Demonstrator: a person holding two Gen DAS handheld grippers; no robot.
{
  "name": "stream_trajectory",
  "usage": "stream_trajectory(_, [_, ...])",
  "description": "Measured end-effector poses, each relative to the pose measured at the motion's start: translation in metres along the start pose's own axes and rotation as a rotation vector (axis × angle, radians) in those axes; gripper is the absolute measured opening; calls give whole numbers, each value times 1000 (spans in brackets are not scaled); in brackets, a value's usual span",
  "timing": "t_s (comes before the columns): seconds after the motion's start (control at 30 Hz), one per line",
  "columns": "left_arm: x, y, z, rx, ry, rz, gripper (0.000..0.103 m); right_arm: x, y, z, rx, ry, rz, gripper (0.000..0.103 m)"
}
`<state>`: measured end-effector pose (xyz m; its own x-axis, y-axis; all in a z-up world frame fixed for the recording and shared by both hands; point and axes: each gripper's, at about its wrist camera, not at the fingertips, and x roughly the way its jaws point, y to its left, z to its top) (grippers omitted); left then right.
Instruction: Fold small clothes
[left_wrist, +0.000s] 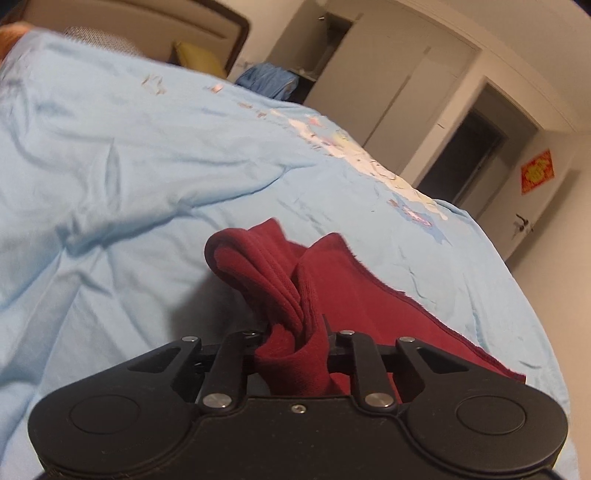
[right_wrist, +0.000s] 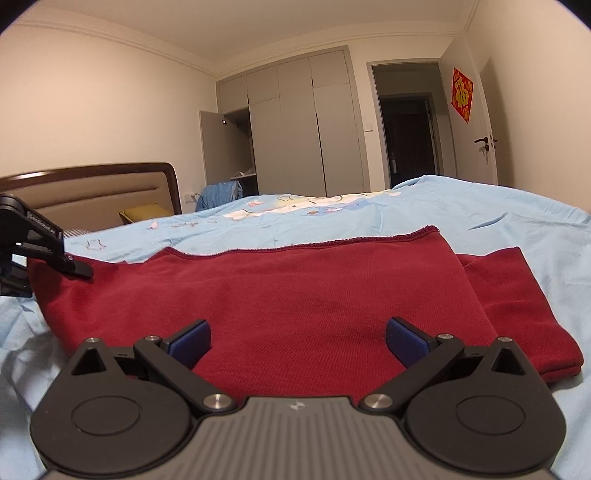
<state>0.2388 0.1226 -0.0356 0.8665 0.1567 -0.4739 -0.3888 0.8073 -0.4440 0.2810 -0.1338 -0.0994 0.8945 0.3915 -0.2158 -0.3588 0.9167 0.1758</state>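
Left claw clamps bunched red garment over blue bedsheet.

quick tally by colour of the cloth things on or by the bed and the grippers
dark red: 1, the garment spread on the bed
light blue: 1, the bedspread
darker blue: 1, a bundle of cloth past the bed's far side
yellow: 1, a cushion by the headboard
black grippers: 2, the left gripper shut on the garment, the right gripper open
total: 6

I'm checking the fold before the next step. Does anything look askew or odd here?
The red garment lies mostly flat on the blue bedsheet, but one end is bunched into a twisted wad in the shut left gripper. The right gripper is open.
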Motion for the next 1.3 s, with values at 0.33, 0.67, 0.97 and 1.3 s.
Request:
stream_trajectory(0.33, [-27, -82, 2, 383, -71, -84, 15, -39, -27, 6, 128, -138, -136, 103])
stream_trajectory(0.67, [-50, -153, -31, 653, -61, -237, 15, -67, -84, 12, 319, -231, -429, 103])
stream_trajectory(0.97, [-51, -190, -94, 896, 44, -370, 16, -66, -116, -2, 454, -194, -445, 103])
stream_trajectory(1.3, [-48, -171, -119, 884, 124, -426, 45, -58, -111, -6, 445, -155, -441, 103])
